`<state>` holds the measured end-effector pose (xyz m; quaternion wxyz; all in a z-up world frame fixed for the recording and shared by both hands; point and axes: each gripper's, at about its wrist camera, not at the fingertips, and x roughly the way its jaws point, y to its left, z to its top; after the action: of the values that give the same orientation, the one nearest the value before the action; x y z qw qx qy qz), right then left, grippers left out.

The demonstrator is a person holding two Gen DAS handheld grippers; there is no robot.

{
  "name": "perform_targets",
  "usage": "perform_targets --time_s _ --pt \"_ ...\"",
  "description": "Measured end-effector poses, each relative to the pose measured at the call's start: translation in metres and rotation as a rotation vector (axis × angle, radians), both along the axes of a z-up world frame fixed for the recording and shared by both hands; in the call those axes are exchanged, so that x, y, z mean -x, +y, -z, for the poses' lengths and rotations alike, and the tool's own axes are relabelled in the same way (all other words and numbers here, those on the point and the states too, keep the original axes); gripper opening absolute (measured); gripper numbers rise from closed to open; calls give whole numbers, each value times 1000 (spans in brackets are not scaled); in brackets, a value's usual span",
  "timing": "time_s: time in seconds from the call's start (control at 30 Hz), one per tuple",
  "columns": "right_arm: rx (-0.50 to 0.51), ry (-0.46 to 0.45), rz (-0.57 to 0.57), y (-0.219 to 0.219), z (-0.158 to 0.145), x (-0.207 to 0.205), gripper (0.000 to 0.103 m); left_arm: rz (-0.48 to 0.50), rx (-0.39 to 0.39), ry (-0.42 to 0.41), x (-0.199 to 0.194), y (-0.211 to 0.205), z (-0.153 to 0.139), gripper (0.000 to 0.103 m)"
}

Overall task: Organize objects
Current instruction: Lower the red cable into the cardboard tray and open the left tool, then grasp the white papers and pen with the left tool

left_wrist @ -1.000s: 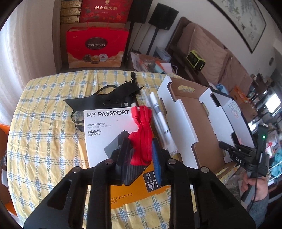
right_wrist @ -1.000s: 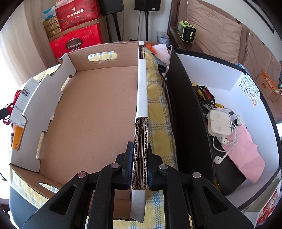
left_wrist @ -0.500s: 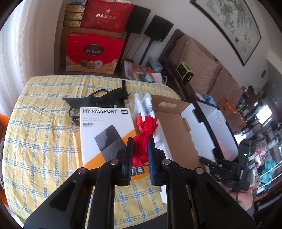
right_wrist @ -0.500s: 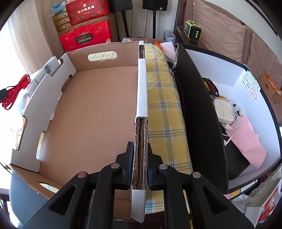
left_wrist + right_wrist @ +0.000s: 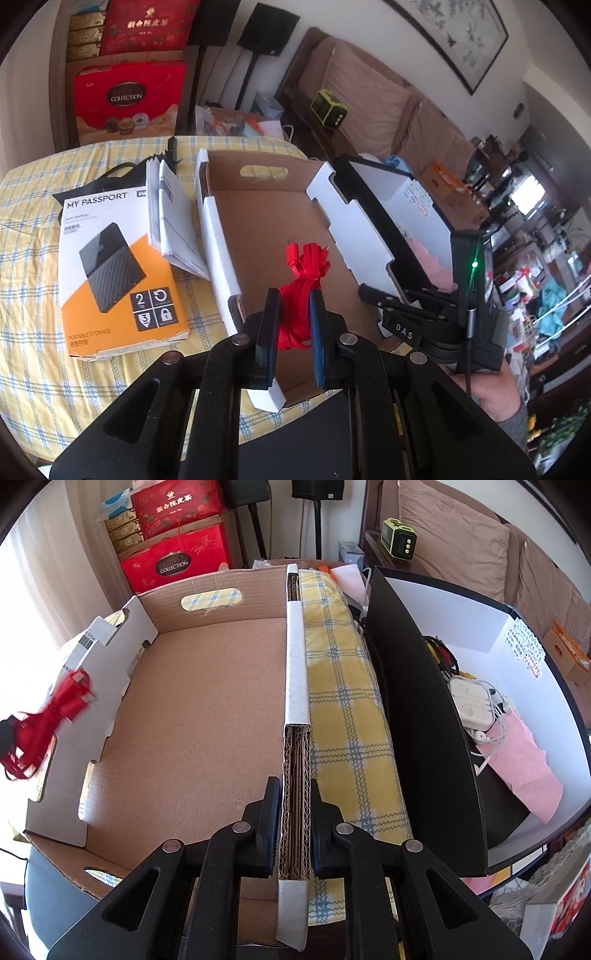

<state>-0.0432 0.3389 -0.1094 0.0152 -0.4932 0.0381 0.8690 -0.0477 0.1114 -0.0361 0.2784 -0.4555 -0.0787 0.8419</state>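
Note:
My left gripper [image 5: 293, 306] is shut on a bundled red cable [image 5: 301, 284] and holds it in the air above the brown floor of the open cardboard tray [image 5: 269, 229]. The cable also shows blurred at the left edge of the right wrist view [image 5: 48, 716], beside the tray's left wall. My right gripper [image 5: 293, 801] is shut on the tray's right wall [image 5: 295, 686], which stands upright between its jaws. In the left wrist view the right gripper [image 5: 373, 297] sits at the tray's right side.
A "My Passport" box [image 5: 110, 258], white booklets [image 5: 173, 221] and a black pouch [image 5: 110, 177] lie left of the tray on the yellow checked tablecloth [image 5: 29, 280]. A black-and-white box [image 5: 476, 657] with earphones and a pink item stands right of the tray.
My left gripper has carried the red cable up off the My Passport box and rightward over the tray. The right gripper has kept its hold on the tray wall.

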Motion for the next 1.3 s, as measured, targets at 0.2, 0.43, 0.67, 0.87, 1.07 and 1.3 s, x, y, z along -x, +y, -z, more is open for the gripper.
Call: perform_targets --time_s 0.2,0.43,0.67,0.87,1.07,1.3 --pt "8 0 1 0 0 -1 14 22 51 -3 -6 15 15 15" --pt "30 -14 6 3 -1 -1 16 -7 22 17 -4 -1 1 47" --pt "21 -5 12 5 -9 -5 22 -144 0 20 35 -50 -16 70" --pt "20 11 18 7 -18 -5 22 -213 -25 -22 72 -80 -8 71" --pt "17 9 10 4 -20 -4 22 -209 -5 -69 91 -79 10 64" --pt "13 -2 7 3 -18 -1 22 -183 14 -95 97 -71 20 56"
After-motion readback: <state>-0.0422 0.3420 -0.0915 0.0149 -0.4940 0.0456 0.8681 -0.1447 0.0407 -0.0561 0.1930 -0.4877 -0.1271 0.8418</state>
